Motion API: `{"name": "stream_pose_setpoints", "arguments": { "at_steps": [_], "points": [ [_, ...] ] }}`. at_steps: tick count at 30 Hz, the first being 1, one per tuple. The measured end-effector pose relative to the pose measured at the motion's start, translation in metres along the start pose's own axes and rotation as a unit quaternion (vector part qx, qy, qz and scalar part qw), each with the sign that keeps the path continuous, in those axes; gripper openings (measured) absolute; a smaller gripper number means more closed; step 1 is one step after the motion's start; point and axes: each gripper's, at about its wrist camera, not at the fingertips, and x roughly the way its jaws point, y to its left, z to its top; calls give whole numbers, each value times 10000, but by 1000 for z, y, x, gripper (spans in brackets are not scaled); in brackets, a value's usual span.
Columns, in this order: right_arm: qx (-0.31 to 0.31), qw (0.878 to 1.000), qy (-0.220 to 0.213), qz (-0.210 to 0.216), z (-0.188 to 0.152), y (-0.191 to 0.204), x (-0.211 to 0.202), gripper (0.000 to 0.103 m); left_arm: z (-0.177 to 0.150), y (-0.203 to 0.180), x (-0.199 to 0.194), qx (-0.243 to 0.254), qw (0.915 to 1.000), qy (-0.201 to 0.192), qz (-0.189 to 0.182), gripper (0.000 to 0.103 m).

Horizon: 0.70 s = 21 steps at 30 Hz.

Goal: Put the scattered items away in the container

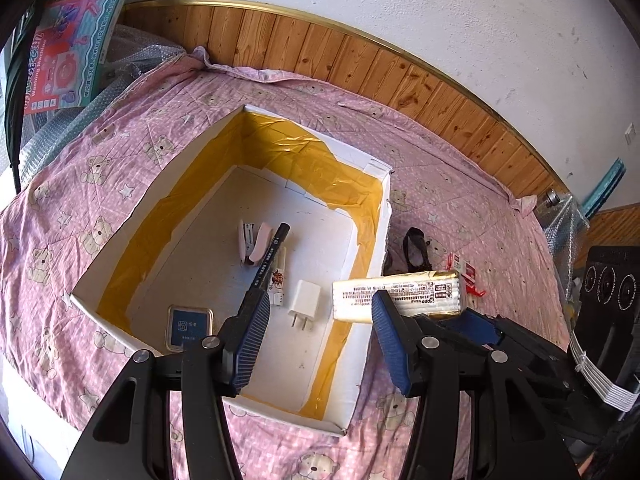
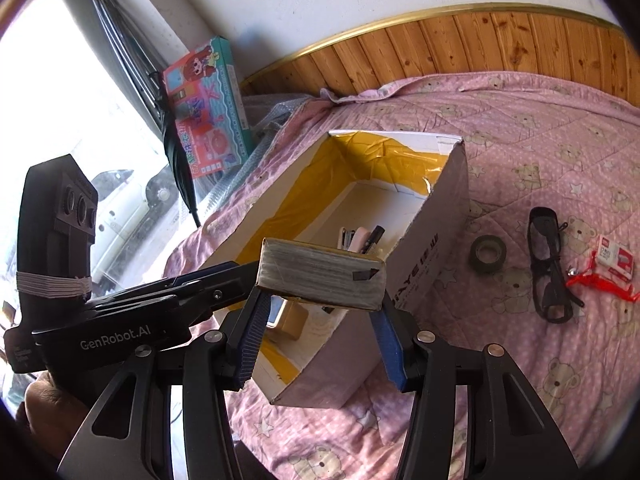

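Observation:
A white cardboard box (image 1: 120, 248) lined with yellow tape sits on the pink bedspread. Inside it lie a pink stapler (image 1: 252, 242), a black pen (image 1: 269, 256), a white tube (image 1: 278, 280), a white charger (image 1: 305, 300) and a blue card (image 1: 189, 326). My left gripper (image 1: 319, 298) hovers open over the box with nothing between its fingers. My right gripper (image 2: 320, 306) is shut on a gold-wrapped packet (image 2: 320, 272), held above the box's near right wall (image 2: 436, 240). The same packet (image 1: 400, 294) shows in the left wrist view.
On the bedspread right of the box lie a dark tape roll (image 2: 488, 253), black glasses (image 2: 546, 264) and a small red-and-white staple box (image 2: 614, 260) with a red tag. A toy carton (image 2: 208, 108) leans by the window. Wood panelling (image 2: 500, 40) backs the bed.

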Motion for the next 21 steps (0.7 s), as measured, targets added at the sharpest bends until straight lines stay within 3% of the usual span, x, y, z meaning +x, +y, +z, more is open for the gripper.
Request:
{"name": "stream_pose_setpoints", "arguments": {
  "at_steps": [5,11,21],
  "points": [
    [170,9997,-153,-52,-13,-15,-22,52,-11,-24,-1,201,9997,44,-131,55],
    [388,9985,-382,-78,-19,-35,-48,41,-21,-56,2,471,9986,88,-236,55],
    [740,9949,-651,-221,-31,-74,-78,41,-40,-96,24,798,9949,405,-469,57]
  ]
}}
